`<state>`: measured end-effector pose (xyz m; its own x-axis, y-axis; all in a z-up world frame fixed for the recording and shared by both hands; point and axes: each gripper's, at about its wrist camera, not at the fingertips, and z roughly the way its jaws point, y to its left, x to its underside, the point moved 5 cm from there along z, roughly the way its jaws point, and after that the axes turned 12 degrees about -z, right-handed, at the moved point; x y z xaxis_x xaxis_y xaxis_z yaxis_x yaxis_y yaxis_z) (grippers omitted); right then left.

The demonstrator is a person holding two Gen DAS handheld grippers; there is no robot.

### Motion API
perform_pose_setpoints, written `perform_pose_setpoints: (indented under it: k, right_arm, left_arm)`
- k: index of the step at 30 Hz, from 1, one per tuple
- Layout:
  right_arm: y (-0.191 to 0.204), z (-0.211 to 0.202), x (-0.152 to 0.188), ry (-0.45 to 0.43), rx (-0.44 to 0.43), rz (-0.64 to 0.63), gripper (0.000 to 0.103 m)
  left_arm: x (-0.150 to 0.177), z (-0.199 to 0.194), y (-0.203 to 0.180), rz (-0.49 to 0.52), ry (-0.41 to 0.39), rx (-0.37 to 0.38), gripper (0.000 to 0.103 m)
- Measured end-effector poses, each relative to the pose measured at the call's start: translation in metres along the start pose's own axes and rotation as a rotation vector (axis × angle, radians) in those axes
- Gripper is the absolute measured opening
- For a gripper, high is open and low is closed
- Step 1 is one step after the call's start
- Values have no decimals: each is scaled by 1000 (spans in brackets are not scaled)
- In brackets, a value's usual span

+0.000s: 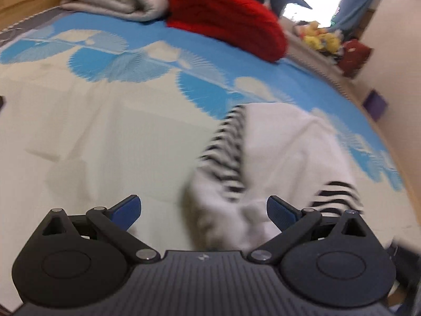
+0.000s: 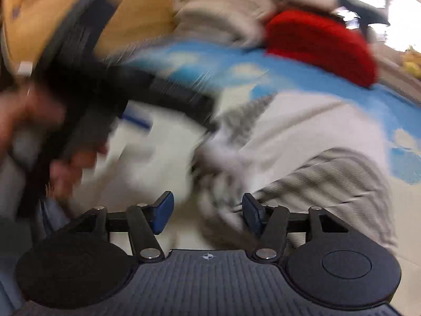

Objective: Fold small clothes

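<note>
Garment [image 1: 276, 158] loose; jaws seemingly open.

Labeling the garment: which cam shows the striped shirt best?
Left wrist: the shirt shows fairly crisp black stripes and a white panel on the bedsheet. Right wrist shows it closer but smeared by motion blur.

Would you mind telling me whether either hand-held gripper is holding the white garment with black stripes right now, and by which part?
Nothing is held. The left hand-held gripper and right hand-held gripper are both open above the white black-striped garment.
</note>
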<state>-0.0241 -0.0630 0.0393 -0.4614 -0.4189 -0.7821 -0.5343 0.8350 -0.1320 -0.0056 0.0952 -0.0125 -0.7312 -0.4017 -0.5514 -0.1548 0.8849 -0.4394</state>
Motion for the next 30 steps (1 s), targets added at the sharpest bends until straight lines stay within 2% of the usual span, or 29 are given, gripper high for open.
perform_pose_setpoints:
  k: [2,3,4,6,7,9,11,13,15,17,21,23,26,30]
  right_arm:
    - [-24,-8,-5,-21,80,41,53]
    - [-37,-4,-4,7,128,50,50]
    - [-45,2,2,59,150,57,48]
    - [-51,22,27,196,125,68,48]
    - [-45,26,41,224,127,44,48]
    - [-23,17,56,202,141,-69,48]
    - [-9,8,57,179,104,-117,48]
    - [-15,-6,50,146,64,-46,48]
    - [-27,-26,44,106,71,23,51]
    - [-30,-47,50,89,95,57,61]
    - [-48,-71,55,86,117,99,71]
    - [-60,-70,56,80,126,111,74]
    - [-87,-63,56,80,126,148,77]
    - [-142,-56,48,29,43,300,86]
  left_arm:
    - [3,1,-10,4,13,41,102]
    - [6,5,-13,16,25,29,102]
    - [11,14,-14,34,48,-21,102]
    - [24,34,-9,64,127,-140,102]
    - [33,41,-3,54,170,-179,103]
    - [38,39,7,3,175,-187,103]
    - [37,30,10,3,165,-190,103]
    - [37,17,10,3,125,-221,103]
    - [39,5,8,-7,81,-233,103]
    - [42,-6,7,-13,57,-233,103]
    - [53,-20,-6,36,35,-238,103]
    - [60,-26,-13,69,30,-242,103]
    - [72,-33,-18,51,47,-225,103]
    - [84,-26,-24,12,87,-208,103]
